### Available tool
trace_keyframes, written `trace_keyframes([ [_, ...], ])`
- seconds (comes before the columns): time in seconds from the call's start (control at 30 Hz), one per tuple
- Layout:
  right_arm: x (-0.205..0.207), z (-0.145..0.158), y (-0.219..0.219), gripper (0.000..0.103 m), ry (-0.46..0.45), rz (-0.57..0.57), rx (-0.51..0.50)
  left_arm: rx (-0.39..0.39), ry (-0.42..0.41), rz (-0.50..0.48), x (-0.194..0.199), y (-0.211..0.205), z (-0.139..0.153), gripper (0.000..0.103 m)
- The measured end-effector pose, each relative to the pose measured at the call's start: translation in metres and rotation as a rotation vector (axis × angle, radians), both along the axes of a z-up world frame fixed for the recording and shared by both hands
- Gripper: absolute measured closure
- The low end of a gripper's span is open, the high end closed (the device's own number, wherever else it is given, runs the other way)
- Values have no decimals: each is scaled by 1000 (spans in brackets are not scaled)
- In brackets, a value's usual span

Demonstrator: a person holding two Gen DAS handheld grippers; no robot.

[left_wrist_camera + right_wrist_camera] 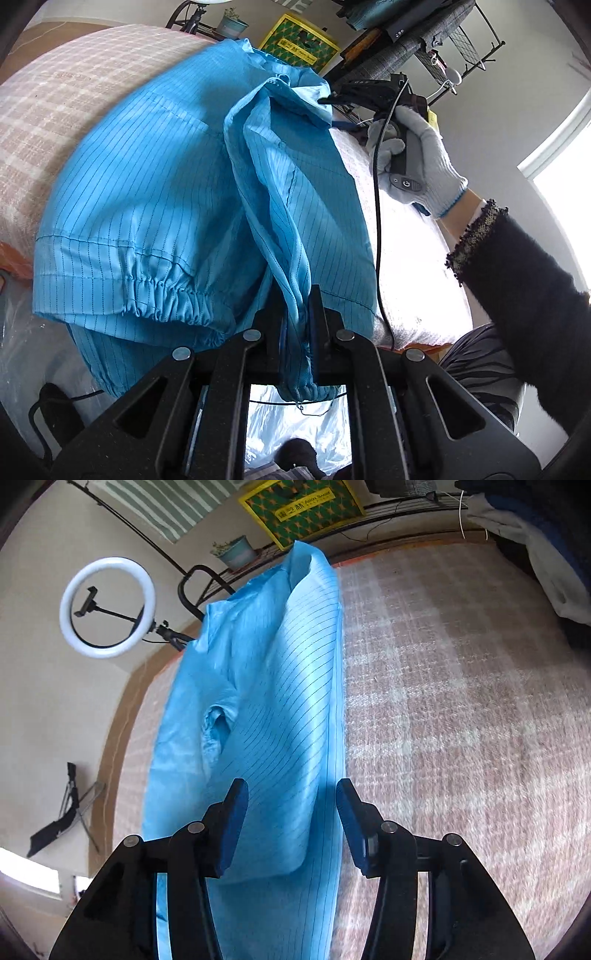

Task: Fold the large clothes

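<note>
Blue striped clothing [166, 192] lies spread on a bed with a pink checked cover [55, 110]. It looks like a big work jacket with a stretchy gathered hem.

In the left wrist view, the left gripper [295, 332] is clenched tight on a long twisted piece of the blue cloth, most likely a sleeve. The sleeve runs from the jaws up and away to the far side of the garment. The stretchy cuff end pokes out behind the jaws, toward the camera. Far off, at the top edge of the cloth, a hand in a white glove [417, 155] holds the right gripper [325, 99]. Its tips sit at the far blue edge, but from here one cannot tell if they pinch it.

In the right wrist view, the right gripper [291, 805] has its jaws apart, and the two blue pads [236, 823] do not press on anything. The blue clothing [280, 709] lies right under and ahead of them. Its long way runs straight away from the gripper, toward the wall with a ring light [107, 607] and a yellow poster [303, 509]. A folded flap with a rounded corner sits between the pads. The right gripper looks nearest to that flap, so it could grab there next.
</note>
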State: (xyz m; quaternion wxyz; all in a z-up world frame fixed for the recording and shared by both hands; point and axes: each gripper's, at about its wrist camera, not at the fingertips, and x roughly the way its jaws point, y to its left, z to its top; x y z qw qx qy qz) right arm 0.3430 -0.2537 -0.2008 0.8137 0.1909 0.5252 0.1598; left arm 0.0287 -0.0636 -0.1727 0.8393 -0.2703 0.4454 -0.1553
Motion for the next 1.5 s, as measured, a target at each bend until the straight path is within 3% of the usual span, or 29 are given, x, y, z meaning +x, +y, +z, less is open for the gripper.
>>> trace_keyframes([
  [0.03,2,-1,2,102,9,13,16,1,0,-2,1,0,0,96],
  [0.13,6,14,3,103,-44,28,-23,12,-14,-12,-2,-4,5,96],
  [0.3,11,57,-21,103,-113,50,-243,-50,-41,-68,-4,-12,14,96],
  [0.43,31,95,-26,103,-159,14,-474,-118,-36,-123,0,-29,20,96],
  [0.57,43,116,9,103,-217,74,-493,-153,-17,-140,3,-35,17,96],
  [0.67,51,103,66,103,-247,174,-555,-165,9,-119,7,-26,10,96],
  [0.77,65,60,132,103,-234,283,-650,-194,50,-76,10,-10,0,96],
  [0.87,75,12,176,103,-210,353,-729,-196,66,-31,12,6,-5,96],
  [0.97,81,-16,192,103,-199,372,-764,-195,74,3,15,16,-7,96],
  [1.03,88,-23,188,103,-197,360,-749,-187,77,15,15,19,-8,96],
  [1.1,92,-16,174,100,-173,367,-660,-180,83,15,16,19,-10,96],
  [1.17,89,4,155,89,-178,356,-544,-179,86,19,16,19,-12,96],
  [1.23,79,26,127,69,-241,326,-425,-174,89,27,15,21,-14,96],
  [1.33,72,44,64,68,-272,224,-270,-152,89,47,15,25,-18,96],
  [1.4,73,45,28,71,-265,161,-254,-146,93,53,14,23,-20,96],
  [1.43,75,42,18,80,-253,152,-261,-147,96,53,12,24,-21,96],
  [1.5,82,28,5,84,-200,166,-276,-139,96,48,10,24,-22,96],
])
